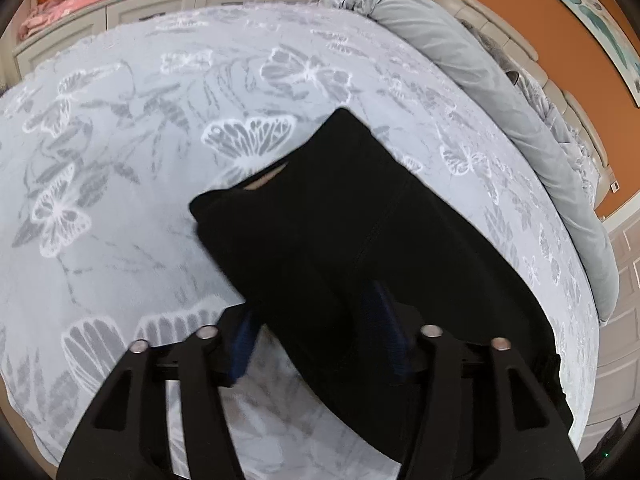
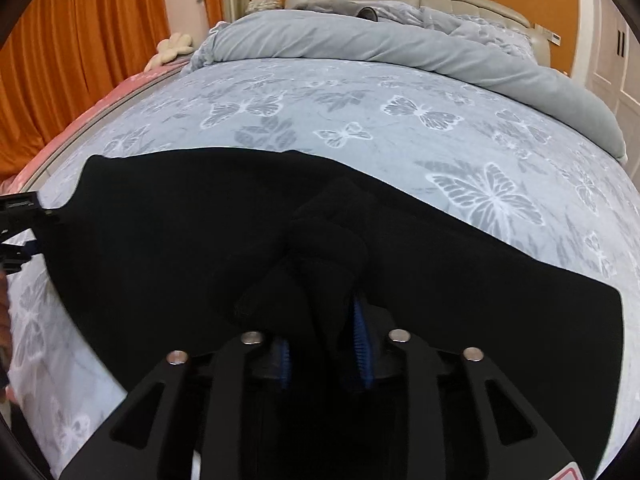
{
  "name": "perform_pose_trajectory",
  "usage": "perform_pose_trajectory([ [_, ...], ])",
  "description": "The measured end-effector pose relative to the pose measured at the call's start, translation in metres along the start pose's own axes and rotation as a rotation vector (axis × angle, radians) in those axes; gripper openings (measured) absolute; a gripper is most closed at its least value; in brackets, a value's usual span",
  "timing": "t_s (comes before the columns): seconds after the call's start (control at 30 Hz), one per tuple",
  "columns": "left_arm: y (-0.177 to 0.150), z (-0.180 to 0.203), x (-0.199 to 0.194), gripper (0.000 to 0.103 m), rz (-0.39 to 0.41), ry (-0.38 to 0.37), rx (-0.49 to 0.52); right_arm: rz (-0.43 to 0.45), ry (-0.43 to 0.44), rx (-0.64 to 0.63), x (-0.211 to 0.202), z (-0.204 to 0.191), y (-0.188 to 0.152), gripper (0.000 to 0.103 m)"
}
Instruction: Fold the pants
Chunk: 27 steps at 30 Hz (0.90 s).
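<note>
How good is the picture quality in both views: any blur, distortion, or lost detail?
Left wrist view: strong fisheye bending of the bed cover; the black pants edge is smeared by motion blur. Right wrist view: same curvature, sharper; the pants are nearly featureless black, folds barely readable.

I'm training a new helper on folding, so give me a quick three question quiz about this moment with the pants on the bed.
1. True or false: the black pants lie on a plain white sheet.
2. What is between the fingers of the right gripper? A. bunched pants fabric B. a pillow C. nothing
3. Fill in: the bedspread is printed with ____.

Key: 1 false, it is a grey-blue patterned bedspread. 2 A. 3 butterflies.
</note>
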<state>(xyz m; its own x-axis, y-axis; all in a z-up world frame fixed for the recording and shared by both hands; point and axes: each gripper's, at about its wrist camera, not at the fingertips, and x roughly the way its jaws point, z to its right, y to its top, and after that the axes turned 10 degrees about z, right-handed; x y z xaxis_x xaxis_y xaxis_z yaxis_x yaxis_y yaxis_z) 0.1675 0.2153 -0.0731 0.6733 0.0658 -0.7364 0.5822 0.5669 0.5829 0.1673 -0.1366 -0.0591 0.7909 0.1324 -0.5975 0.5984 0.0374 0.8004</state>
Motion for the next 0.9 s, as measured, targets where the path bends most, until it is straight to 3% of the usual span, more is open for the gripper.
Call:
perform_pose_trajectory([
  [0.07, -0.002, 0.0, 0.006, 0.07, -0.026, 0.002, -0.001, 0.015, 0.024, 0.016, -0.024, 0.002, 0.007, 0.042],
  [0.13, -0.004, -0.002, 0.014, 0.085, -0.062, 0.004, -0.026, 0.087, 0.034, 0.055, -0.06, 0.011, 0.011, 0.064],
  [0.2, -0.006, -0.005, 0.016, 0.085, -0.071, 0.001, -0.054, 0.159, 0.014, 0.102, -0.087, 0.023, 0.011, 0.071],
  [0.33, -0.007, -0.005, 0.013, 0.085, -0.057, 0.0, -0.049, 0.131, -0.027, 0.122, -0.085, 0.042, 0.008, 0.067],
  [0.37, -0.008, -0.005, 0.014, 0.085, -0.057, 0.002, -0.046, 0.111, -0.01, 0.123, -0.078, 0.041, 0.007, 0.058],
  [0.4, -0.008, -0.004, 0.014, 0.085, -0.055, 0.003, -0.041, 0.081, 0.027, 0.119, -0.067, 0.038, 0.007, 0.031],
  [0.43, -0.008, -0.003, 0.013, 0.085, -0.051, 0.002, -0.033, 0.049, 0.054, 0.116, -0.057, 0.033, 0.005, 0.022],
  [0.53, -0.009, -0.002, 0.013, 0.079, -0.039, 0.001, -0.011, -0.051, 0.082, 0.077, -0.014, 0.014, -0.003, 0.017],
  [0.57, -0.009, 0.0, 0.014, 0.079, -0.038, 0.005, -0.005, -0.087, 0.065, 0.046, 0.0, 0.007, -0.009, 0.018],
  [0.63, -0.01, 0.0, 0.016, 0.077, -0.037, 0.009, 0.004, -0.066, 0.033, 0.001, -0.002, -0.001, -0.008, 0.018],
  [0.7, -0.008, -0.001, 0.018, 0.077, -0.033, 0.011, 0.005, -0.05, 0.055, 0.051, -0.014, 0.002, -0.002, 0.018],
  [0.77, -0.007, -0.002, 0.02, 0.08, -0.03, 0.007, -0.015, -0.006, 0.075, 0.131, -0.03, 0.017, 0.003, 0.024],
  [0.87, -0.005, -0.002, 0.022, 0.086, -0.026, -0.002, -0.034, -0.001, 0.018, 0.179, -0.041, 0.039, 0.002, 0.035],
  [0.9, -0.005, -0.001, 0.021, 0.086, -0.026, 0.002, -0.026, -0.02, 0.01, 0.167, -0.041, 0.041, 0.0, 0.045],
])
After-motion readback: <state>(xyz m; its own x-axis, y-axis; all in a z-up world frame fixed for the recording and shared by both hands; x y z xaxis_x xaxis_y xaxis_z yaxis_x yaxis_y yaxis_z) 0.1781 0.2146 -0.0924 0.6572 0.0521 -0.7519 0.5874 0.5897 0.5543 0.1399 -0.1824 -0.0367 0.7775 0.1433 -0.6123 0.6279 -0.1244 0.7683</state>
